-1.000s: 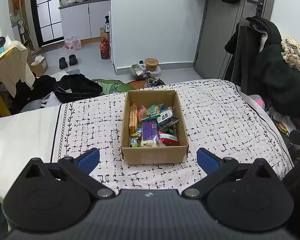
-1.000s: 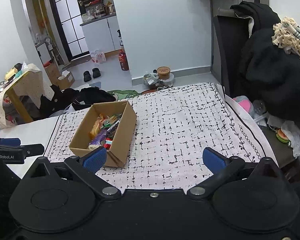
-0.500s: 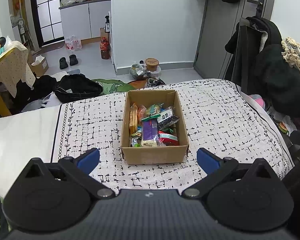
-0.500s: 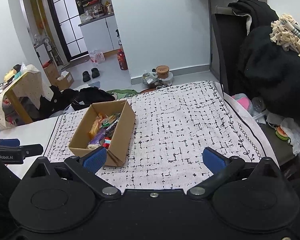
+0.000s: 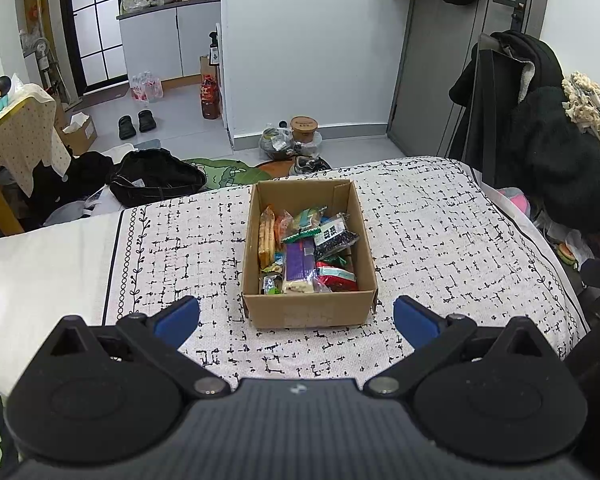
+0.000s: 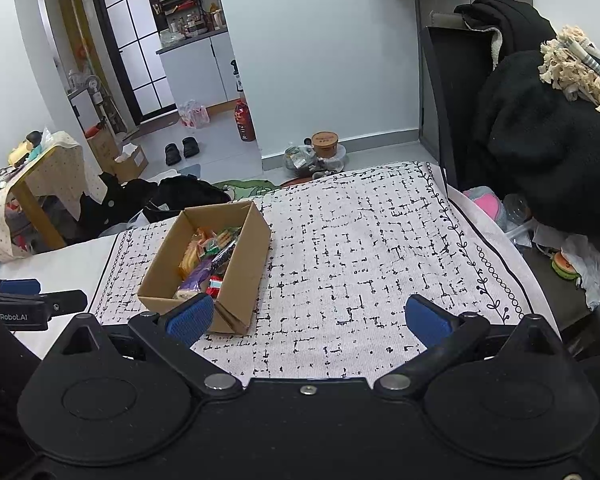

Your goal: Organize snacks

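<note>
- Since the earlier pictures almost nothing had moved: the left gripper stayed where it was, and the right gripper had only shifted a tiny bit, so the box sat a little nearer to its left finger.
- The left gripper was spread wide with nothing between its blue pads.
- The box stood just ahead of the left gripper, lined up with the gap between its fingers, not touching them.
- The box was open on top and sat on the cloth, a white one with black marks.
- Snacks lay packed inside the box: a purple pack near the middle, a red pack to its right at the near end, and a long orange pack along the left wall.
- The right gripper was spread wide too and held nothing.
- From the right gripper, the box sat ahead and to the left, with its near corner hidden behind the left pad.
- Bare cloth lay straight ahead of the right gripper.
- The left gripper showed at the far left edge of the right view.
</note>
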Demonstrator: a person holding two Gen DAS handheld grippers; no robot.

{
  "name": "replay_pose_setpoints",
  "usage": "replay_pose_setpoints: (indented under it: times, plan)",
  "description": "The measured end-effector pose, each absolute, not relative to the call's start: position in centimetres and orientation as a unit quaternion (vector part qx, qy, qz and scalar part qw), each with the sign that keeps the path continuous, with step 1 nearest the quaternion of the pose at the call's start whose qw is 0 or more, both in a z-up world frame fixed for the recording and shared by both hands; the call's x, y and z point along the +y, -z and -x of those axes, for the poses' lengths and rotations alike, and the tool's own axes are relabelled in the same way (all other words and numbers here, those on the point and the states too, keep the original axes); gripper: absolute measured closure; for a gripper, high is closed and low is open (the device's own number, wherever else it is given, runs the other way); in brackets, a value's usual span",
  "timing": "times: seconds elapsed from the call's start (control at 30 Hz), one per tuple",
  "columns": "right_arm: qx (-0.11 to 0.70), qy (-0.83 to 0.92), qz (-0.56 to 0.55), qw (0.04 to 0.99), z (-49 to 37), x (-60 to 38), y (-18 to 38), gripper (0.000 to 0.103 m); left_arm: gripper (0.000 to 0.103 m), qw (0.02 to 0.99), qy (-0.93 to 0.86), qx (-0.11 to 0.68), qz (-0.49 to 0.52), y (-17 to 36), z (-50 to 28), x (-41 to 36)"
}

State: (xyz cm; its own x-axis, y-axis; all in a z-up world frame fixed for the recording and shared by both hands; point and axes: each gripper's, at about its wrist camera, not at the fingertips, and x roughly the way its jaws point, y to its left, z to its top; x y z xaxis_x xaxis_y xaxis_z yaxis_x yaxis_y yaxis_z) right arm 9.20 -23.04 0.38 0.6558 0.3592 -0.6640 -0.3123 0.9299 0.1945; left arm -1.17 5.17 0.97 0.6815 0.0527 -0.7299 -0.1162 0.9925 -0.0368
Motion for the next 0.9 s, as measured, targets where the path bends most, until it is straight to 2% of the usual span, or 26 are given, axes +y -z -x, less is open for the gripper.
replay_pose_setpoints:
  times: [0.9]
  plan:
    - [0.373,-0.184,-0.031,0.909,-9.29,-23.02,-0.02,0.0,0.0,0.915,-0.046,0.398,0.04,-1.09,1.16,5.06]
